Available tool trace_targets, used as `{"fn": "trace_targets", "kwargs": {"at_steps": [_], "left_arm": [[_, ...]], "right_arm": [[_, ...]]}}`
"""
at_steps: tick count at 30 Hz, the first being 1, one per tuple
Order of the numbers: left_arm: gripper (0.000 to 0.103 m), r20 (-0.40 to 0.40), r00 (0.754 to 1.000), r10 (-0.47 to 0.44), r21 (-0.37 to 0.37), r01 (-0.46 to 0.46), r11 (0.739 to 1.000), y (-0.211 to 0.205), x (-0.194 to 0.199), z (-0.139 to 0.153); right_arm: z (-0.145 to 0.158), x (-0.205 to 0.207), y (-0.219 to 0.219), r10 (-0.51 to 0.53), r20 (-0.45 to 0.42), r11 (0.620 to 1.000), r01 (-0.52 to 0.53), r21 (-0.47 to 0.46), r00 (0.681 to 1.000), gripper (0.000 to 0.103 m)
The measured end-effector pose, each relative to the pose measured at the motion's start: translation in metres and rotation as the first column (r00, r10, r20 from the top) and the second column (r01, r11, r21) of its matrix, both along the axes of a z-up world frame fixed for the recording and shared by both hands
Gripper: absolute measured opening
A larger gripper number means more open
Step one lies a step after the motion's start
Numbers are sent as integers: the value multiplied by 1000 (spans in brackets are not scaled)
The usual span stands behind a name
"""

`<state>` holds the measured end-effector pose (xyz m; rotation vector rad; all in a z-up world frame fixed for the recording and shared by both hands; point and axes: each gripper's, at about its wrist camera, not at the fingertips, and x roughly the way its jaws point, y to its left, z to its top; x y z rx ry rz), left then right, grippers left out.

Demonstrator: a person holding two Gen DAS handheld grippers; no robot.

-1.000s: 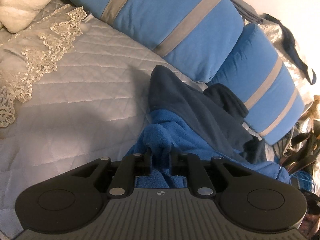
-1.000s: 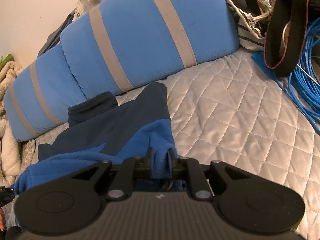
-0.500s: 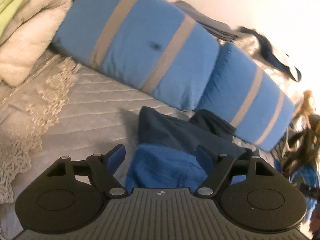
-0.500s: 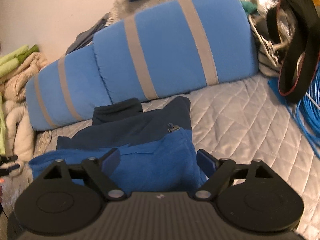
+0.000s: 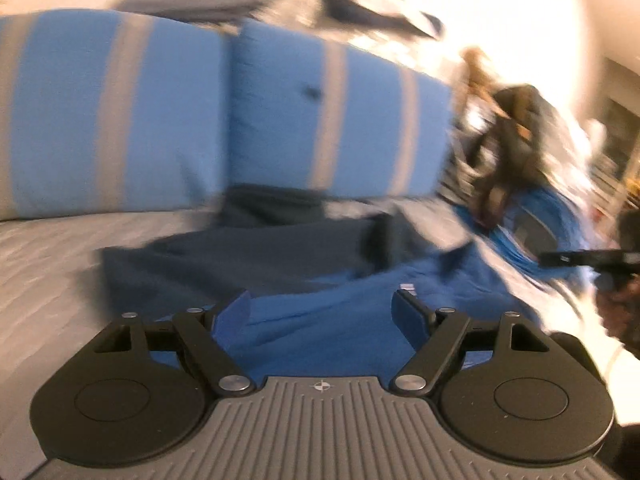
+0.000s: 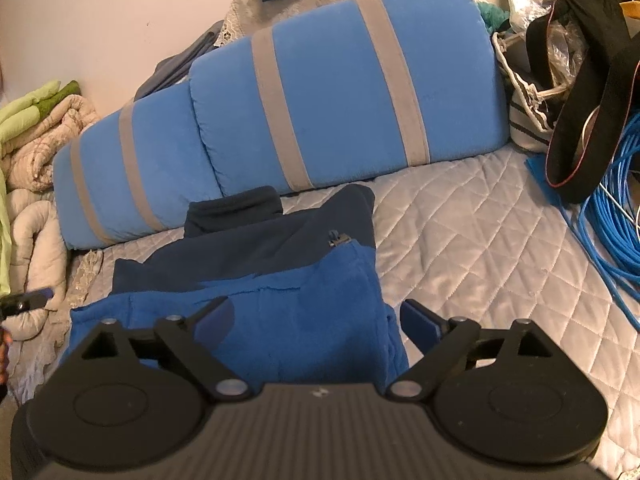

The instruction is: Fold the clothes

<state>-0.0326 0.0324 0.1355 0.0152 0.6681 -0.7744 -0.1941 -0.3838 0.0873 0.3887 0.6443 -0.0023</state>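
Observation:
A fleece garment, bright blue with a navy upper part (image 6: pixel 304 304), lies folded on the grey quilted bed; it also shows in the blurred left wrist view (image 5: pixel 320 320). My left gripper (image 5: pixel 324 306) is open and empty just above the blue fleece. My right gripper (image 6: pixel 316 316) is open and empty over the garment's near right part. A small zipper pull (image 6: pixel 338 239) sits where navy meets blue. The other gripper's tip shows at the right edge of the left wrist view (image 5: pixel 580 258) and at the left edge of the right wrist view (image 6: pixel 28 300).
Two blue cushions with grey stripes (image 6: pixel 340 108) lean against the wall behind the garment. Blue cable coils (image 6: pixel 616 208) and a black strap (image 6: pixel 580 128) lie at the right. Beige and green bedding (image 6: pixel 28 140) is piled at the left. The quilted cover (image 6: pixel 480 240) spreads right of the garment.
Both grippers let go of the blue fleece, opened and pulled back. The garment now lies flat and folded. The left view has swung to the right and is motion-blurred.

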Motion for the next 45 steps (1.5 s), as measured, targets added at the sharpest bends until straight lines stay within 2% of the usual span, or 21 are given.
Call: {"fn": "trace_targets", "kwargs": {"at_steps": [2,4,5,7,9,10,11,12,15,17,22,25,28,32,33,36,38,40,42,44,45], "left_arm": [[78,-40,995,-88,8,88,996,-22,15,-3],[78,-114,980,-161,5,162,987,-45,32,-12],[78,-159,967,-200,-4,201,979,-56,41,-17],[78,-261,925,-277,-42,275,960,-70,55,-31],[75,-314,906,-283,-47,283,958,-82,64,-44],[68,-330,899,-286,-44,288,957,-87,67,-49],[40,-344,894,-288,-37,294,955,-91,70,-54],[20,-351,894,-278,-15,291,957,-92,72,-56],[11,-309,929,-205,64,235,970,-92,74,-53],[10,-259,951,-167,86,195,977,-88,74,-47],[9,-171,982,-85,137,109,985,-86,81,-35],[9,-158,986,-49,168,76,983,-90,89,-35],[9,-152,987,-53,214,85,973,-99,92,-45],[9,-140,990,-34,260,70,963,-106,92,-56],[0,-136,990,-26,266,62,962,-107,93,-58],[1,-117,993,25,295,11,955,-107,98,-65],[1,-148,989,30,261,10,965,-103,103,-68],[1,-148,989,29,261,11,965,-103,103,-70],[1,-150,989,8,243,29,970,-103,100,-71],[4,-151,988,-22,197,52,979,-100,100,-69],[10,-162,986,-25,176,53,983,-98,102,-68]], "right_arm": [[-1,-2,0,3,-3,1000,-3,-7,1000,96],[-3,-3,-1,3,-4,1000,-3,-19,1000,96],[-4,-4,-2,0,-5,1000,0,-23,1000,96],[-6,-6,-7,-7,-9,1000,7,-22,1000,97],[-8,-8,-12,-16,-13,1000,16,-11,1000,97],[-10,-9,-15,-20,-15,1000,20,-9,1000,97],[-11,-10,-18,-24,-16,1000,24,-8,1000,97],[-12,-11,-21,-29,-18,1000,29,-7,999,97],[-17,-12,-30,-43,-25,999,42,-8,999,97],[-21,-12,-36,-50,-29,999,50,-9,998,97],[-33,-6,-51,-69,-37,997,70,21,997,97],[-39,2,-55,-51,-20,997,52,60,998,97],[-43,16,-61,-8,19,994,6,107,1000,97],[-53,44,-74,68,49,973,-77,216,996,96],[-56,51,-76,82,49,967,-92,238,995,95],[-70,76,-82,108,36,953,-113,280,994,93],[-78,90,-84,125,30,949,-129,287,992,92],[-86,101,-85,149,31,943,-151,297,988,87],[-95,109,-89,169,39,934,-172,314,985,87],[-102,113,-92,184,49,930,-190,315,982,87],[-104,114,-95,181,51,929,-188,319,982,87]]}}
